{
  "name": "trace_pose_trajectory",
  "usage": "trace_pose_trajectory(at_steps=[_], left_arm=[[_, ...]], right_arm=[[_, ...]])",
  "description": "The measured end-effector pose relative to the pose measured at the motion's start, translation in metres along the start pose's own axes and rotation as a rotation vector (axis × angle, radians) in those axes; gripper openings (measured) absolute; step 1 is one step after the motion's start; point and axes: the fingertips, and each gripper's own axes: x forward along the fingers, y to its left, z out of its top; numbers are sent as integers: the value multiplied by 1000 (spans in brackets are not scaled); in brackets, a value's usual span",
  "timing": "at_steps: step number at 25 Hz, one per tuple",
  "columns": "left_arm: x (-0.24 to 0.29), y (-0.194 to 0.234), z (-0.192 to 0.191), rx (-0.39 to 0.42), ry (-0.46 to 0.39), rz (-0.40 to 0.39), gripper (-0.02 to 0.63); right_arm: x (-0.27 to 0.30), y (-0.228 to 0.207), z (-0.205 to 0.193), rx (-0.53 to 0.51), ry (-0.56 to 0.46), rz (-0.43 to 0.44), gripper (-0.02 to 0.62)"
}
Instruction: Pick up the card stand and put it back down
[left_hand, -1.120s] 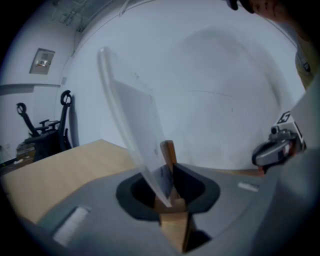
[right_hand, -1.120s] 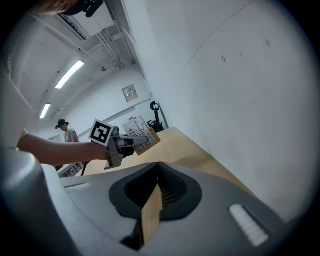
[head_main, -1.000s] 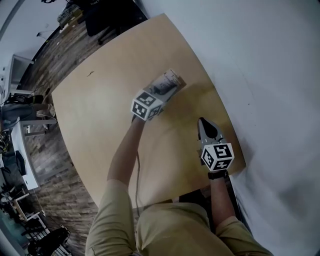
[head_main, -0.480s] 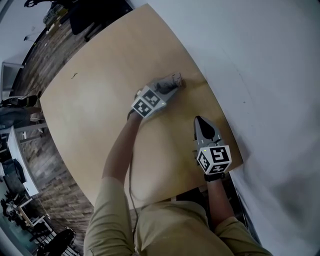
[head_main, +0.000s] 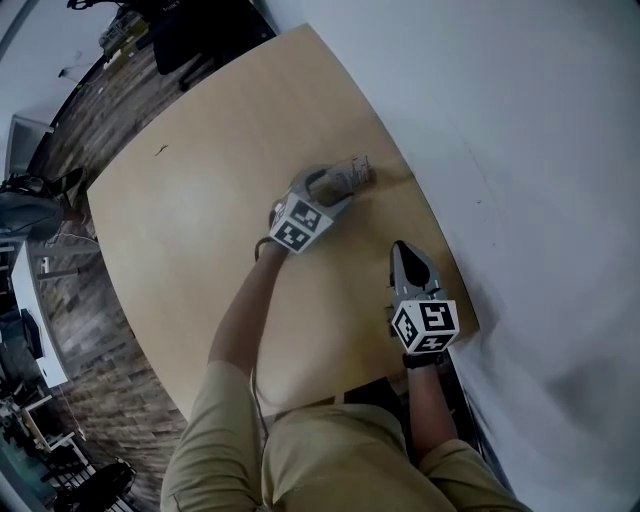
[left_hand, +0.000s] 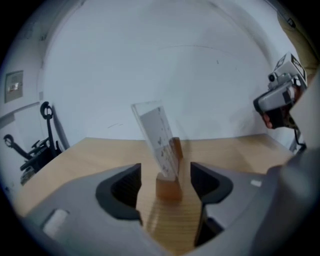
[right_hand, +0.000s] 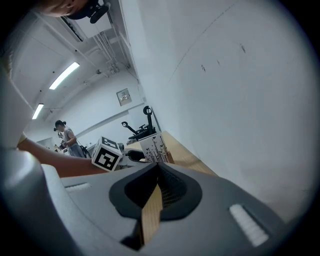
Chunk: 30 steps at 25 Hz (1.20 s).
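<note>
My left claw (left_hand: 166, 176) is opening around the one card stand (left_hand: 159, 137) upright on the desk (head_main: 200, 230), pads clear; my right claw (right_hand: 158, 169) is closed, empty.

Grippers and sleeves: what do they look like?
The left gripper and right gripper are grey with dark pads, each bearing a white cube with black square markers. Khaki short sleeves. The left jaws are opening, the card stand between them.
</note>
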Motion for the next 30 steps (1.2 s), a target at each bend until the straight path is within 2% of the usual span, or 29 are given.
trace_pose_trajectory(at_steps=[4,8,11,16,22,26,28,30], left_arm=[[-47,-6,5,-94,-72,61,258],[-101,-16,44,-126,-189,136,233],[-148,-29,70,-183,-282,180,185],[-224,-38,93,-269,-407,287,131],[-320,-68,120,-234,-515,393,17],[-365,-91,121,-227,-548,448,3],[-378,-104,117,-220,-538,450,3],[-389,-122,109,-255,-518,431,3]], right_arm=[[-8,26,3,4,-20,-3,5],[-14,56,31,-21,-73,10,5],[-24,84,47,-60,-99,17,5],[-45,126,61,-74,-154,12,5],[-77,171,72,-133,-214,-1,5],[-100,196,78,-193,-259,-16,5],[-114,210,80,-234,-279,-16,5],[-127,222,78,-261,-292,-18,5]])
